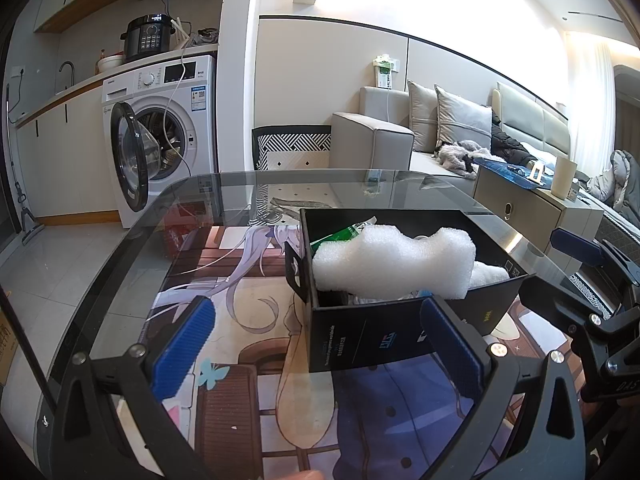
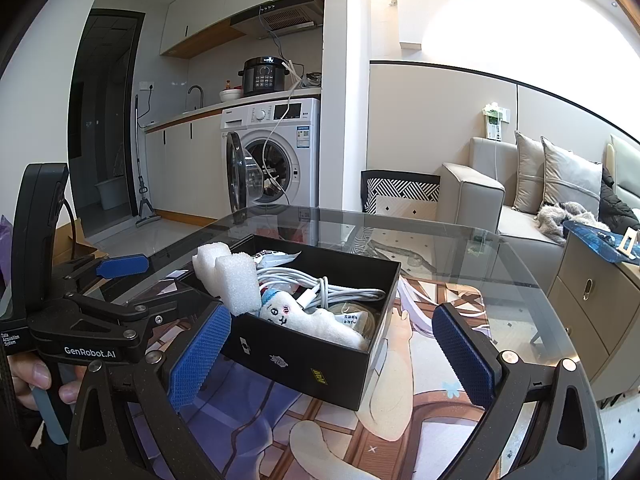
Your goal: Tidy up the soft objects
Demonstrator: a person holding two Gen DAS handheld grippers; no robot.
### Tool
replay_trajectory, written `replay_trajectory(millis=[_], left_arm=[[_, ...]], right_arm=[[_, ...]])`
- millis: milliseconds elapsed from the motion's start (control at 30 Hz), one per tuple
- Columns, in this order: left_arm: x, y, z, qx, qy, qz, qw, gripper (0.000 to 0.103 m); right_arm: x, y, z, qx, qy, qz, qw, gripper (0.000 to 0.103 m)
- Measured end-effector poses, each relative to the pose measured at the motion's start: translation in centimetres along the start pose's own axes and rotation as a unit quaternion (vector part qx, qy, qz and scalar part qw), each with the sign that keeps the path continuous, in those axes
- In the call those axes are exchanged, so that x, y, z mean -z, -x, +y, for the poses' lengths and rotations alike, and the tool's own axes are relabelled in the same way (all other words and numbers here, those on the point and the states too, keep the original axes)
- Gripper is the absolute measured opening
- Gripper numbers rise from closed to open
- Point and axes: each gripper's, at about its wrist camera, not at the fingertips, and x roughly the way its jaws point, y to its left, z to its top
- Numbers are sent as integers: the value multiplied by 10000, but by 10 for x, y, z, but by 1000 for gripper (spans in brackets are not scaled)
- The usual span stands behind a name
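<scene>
black box (image 2: 304, 354) holding foam block (image 2: 236, 280), plush toy (image 2: 304, 316), white cable (image 2: 328, 290) (coiled) | left gripper (image 1: 316, 344) and right gripper (image 2: 332, 354) gaping wide, gripping nothing

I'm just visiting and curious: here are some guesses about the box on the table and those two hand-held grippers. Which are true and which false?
1. The white foam block sticks out above the black box. True.
2. The left hand-held gripper clamps the foam. False: it is open and holds nothing.
3. A white plush toy lies inside the box. True.
4. The washing machine door is closed. False: it stands open.
5. The right hand-held gripper is open. True.
6. The coiled white cable lies on the glass table outside the box. False: it is inside.
</scene>
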Motion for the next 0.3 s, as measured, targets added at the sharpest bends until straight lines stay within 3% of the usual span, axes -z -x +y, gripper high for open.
replay_trajectory(millis=[300], left_arm=[[0,0,2,15,35,-9,10000,103]], right_arm=[[0,0,0,-1,2,1,10000,103]])
